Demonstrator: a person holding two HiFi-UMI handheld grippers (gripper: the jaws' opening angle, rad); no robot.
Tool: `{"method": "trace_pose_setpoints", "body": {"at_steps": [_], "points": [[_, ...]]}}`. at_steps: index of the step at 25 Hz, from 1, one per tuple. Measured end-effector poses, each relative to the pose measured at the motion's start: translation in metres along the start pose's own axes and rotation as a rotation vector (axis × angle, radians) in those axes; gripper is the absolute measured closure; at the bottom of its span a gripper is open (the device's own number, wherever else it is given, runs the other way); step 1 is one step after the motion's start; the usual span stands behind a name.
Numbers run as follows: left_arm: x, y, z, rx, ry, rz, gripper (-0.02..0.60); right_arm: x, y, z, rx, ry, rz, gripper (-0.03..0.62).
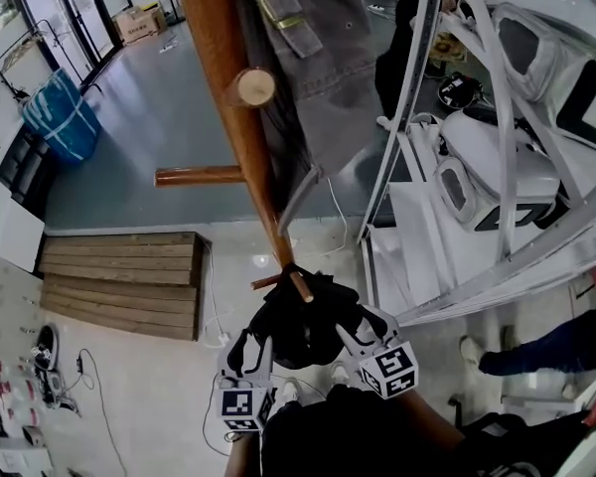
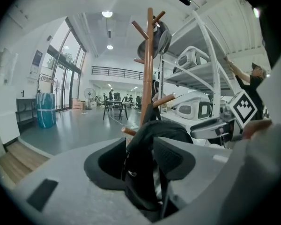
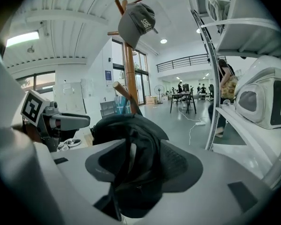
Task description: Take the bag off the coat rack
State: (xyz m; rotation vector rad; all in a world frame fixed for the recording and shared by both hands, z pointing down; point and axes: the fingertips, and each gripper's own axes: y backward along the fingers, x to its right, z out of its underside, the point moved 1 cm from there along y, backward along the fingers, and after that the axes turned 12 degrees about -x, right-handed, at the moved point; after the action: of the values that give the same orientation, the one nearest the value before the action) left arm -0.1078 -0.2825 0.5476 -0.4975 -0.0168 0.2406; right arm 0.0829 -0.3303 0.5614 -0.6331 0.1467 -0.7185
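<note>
Head view: black bag (image 1: 300, 318) on low peg (image 1: 296, 284) of rack (image 1: 228, 97). Left gripper (image 1: 246, 354) and right gripper (image 1: 363, 334) sit at bag's two sides.

Left gripper view: jaws spread, bag (image 2: 154, 131) fabric bunched between them, no firm pinch visible. Bag strap over peg, on rack.

Right gripper view: jaws spread, fold of bag (image 3: 131, 135) hanging between them. Cap (image 3: 136, 22) atop rack.
</note>
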Motion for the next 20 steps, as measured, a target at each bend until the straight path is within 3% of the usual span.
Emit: {"method": "trace_pose_setpoints", "body": {"at_steps": [8, 20], "points": [[-0.009, -0.017, 0.011, -0.056, 0.017, -0.031, 0.35, 0.02, -0.018, 0.008, -0.063, 0.003, -0.007, 0.354], [-0.014, -0.039, 0.019, -0.089, 0.041, -0.033, 0.334, 0.032, -0.041, 0.019, -0.118, 0.007, -0.029, 0.35]]}}
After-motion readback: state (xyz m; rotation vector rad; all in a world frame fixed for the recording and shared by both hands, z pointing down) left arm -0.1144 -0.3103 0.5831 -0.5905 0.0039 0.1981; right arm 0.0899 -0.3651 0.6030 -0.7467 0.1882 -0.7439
